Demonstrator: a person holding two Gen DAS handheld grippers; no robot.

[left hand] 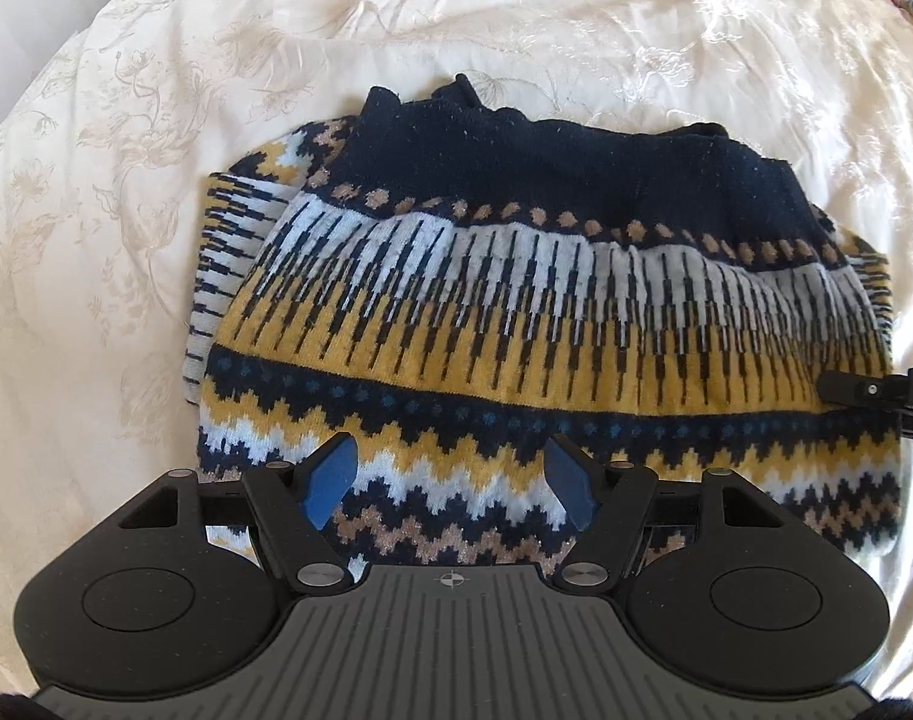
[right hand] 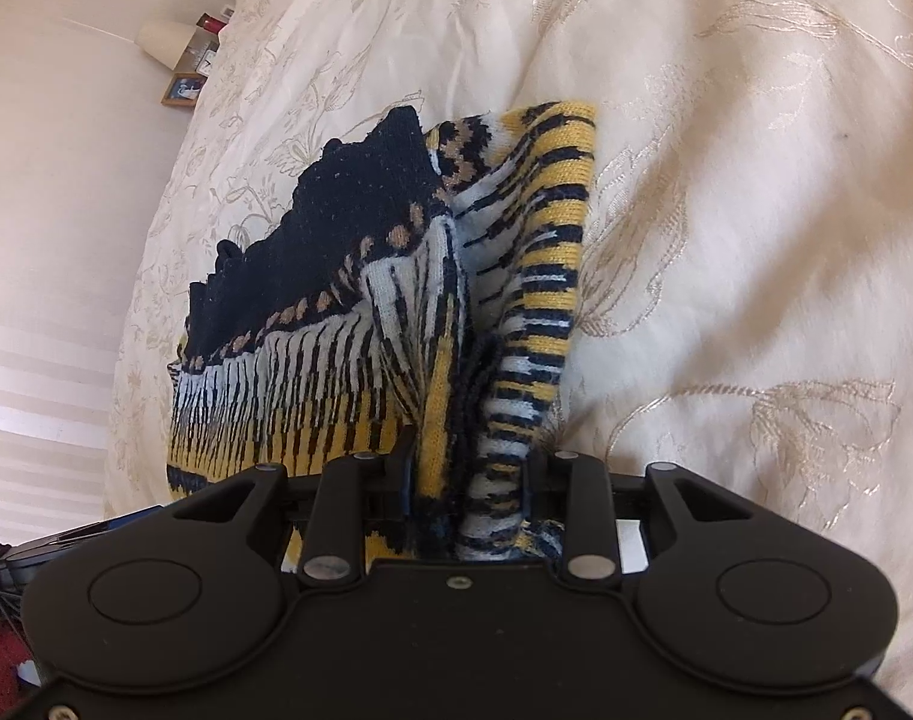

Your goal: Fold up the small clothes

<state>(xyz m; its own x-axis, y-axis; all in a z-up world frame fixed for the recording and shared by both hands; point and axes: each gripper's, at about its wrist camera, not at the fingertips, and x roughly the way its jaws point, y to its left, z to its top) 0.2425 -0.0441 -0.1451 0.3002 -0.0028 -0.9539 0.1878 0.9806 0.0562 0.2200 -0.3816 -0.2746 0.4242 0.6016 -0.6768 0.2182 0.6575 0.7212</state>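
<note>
Sweater: one knitted jumper (left hand: 516,312), chunky wool, lying on the bed right in front of both grippers. Navy band along the far edge, then a row of tan dots, long white-and-navy spikes, a mustard band, small blue dots, and zigzags in white, mustard and tan nearest the left gripper.

Sweater shape: already doubled over into a rough rectangle, pretty lumpy. A striped bit that looks like a sleeve pokes out along its left edge in the left wrist view.

Bedspread: one cream cover (left hand: 126,180), slightly shiny, with a pale gold floral pattern woven in, lots of soft creases.

Left gripper: (left hand: 450,480) black plastic, two fingers with blue pads (left hand: 330,480), spread wide apart over the zigzag end of the knit, nothing between them.

Right gripper: (right hand: 465,480) same black build, fingers closed in on a thick bunch of the sweater (right hand: 396,276); several layers are pinched upright between them, so that side of the knit stands up in folds.

Right gripper from the other side: its black tip (left hand: 858,390) pokes in at the sweater's right edge.

Background stuff: one small lampshade (right hand: 165,42) and one framed picture (right hand: 183,90) beside the bed, too blurry for detail.
</note>
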